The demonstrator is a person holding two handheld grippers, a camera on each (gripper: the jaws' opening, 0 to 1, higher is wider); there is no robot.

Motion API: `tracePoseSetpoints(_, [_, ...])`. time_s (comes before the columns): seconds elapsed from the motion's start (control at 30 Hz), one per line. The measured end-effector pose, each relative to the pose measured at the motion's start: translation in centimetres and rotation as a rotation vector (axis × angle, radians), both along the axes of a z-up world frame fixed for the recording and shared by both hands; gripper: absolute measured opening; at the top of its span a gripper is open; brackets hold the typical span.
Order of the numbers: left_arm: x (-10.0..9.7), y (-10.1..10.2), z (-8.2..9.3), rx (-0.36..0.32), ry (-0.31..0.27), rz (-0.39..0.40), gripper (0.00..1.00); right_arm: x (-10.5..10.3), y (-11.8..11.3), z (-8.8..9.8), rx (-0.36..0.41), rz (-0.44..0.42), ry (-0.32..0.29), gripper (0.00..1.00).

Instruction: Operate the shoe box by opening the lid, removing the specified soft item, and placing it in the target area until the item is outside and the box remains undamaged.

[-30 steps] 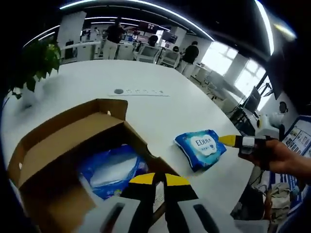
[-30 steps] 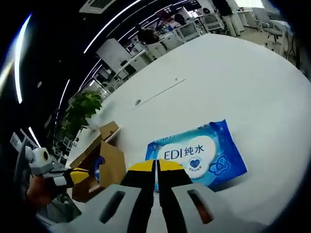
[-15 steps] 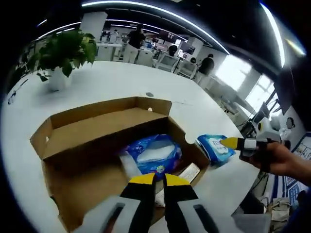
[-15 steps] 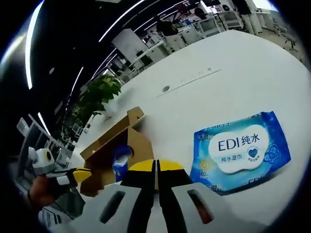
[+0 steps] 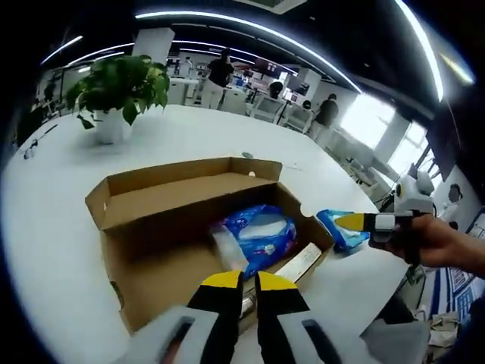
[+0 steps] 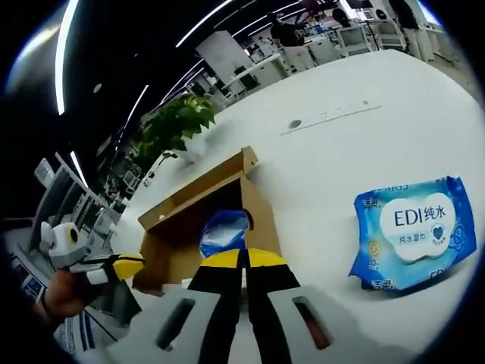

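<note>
Jaws of the left gripper (image 5: 241,282) stand closed, tips together and empty, aimed into the open shoe box (image 5: 155,250) just ahead of them. Inside lies a blue soft pack (image 5: 256,235), long axis running away from the tips towards the far wall, with a pale flat carton (image 5: 292,265) beside it along the box's right wall. The right gripper (image 6: 242,260) is likewise closed on nothing and points at the same box from its short end.

A wet-wipes pack (image 6: 413,231) marked EDI lies flat on the white worktop (image 6: 341,144), outside the box and well to the right of the right jaws; I judge this to be the removed item, already set down. The left gripper sits nearer the box contents, the right nearer that pack.

The left gripper view looks down into the box floor; the right gripper view gives the pack's printed face and the raised lid flap (image 6: 193,193). A potted plant (image 5: 117,91) stands beyond.
</note>
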State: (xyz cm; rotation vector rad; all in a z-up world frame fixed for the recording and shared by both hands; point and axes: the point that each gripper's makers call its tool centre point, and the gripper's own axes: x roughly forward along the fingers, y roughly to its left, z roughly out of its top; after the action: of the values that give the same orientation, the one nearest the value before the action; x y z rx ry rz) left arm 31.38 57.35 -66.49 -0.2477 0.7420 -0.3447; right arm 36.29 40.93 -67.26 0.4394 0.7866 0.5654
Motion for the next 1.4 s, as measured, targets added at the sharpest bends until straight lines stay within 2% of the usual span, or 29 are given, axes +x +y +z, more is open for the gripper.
tracePoseSetpoints(0.2, [-1.1,0.1,0.1,0.008,-0.026,0.006,0.06,-0.7,1.3,0.0,-0.012,0.061,-0.007,0.00])
tracePoseSetpoints(0.57, [-2.1,0.6,0.1,0.009,-0.064,0.015,0.08,-0.3,1.7,-0.5,-0.050,0.141,-0.024,0.01])
tracePoseSetpoints(0.73, [-2.6,0.4,0.4,-0.017,-0.074,0.018,0.08,-0.2,2.3,-0.7,-0.063,0.168,-0.018,0.02])
tracePoseSetpoints(0.93, [-2.7,0.8,0.7,-0.014,-0.096,0.031,0.09,0.2,3.6,-0.2,-0.096,0.221,-0.031,0.05])
tracePoseSetpoints(1.03, [-2.9,1.3,0.6,-0.008,-0.104,0.035,0.09,0.8,4.1,-0.5,-0.163,0.278,-0.053,0.07])
tracePoseSetpoints(1.17, [-3.2,1.8,0.4,-0.008,-0.109,0.046,0.09,1.0,5.0,-0.8,-0.195,0.335,-0.062,0.11])
tracePoseSetpoints(1.27, [-3.2,2.1,0.4,0.000,-0.115,0.050,0.10,1.0,5.7,-1.0,-0.262,0.422,-0.098,0.17])
tracePoseSetpoints(1.4, [-3.1,2.4,0.6,0.011,-0.139,0.048,0.13,1.2,6.7,-1.4,-0.422,0.611,-0.197,0.32])
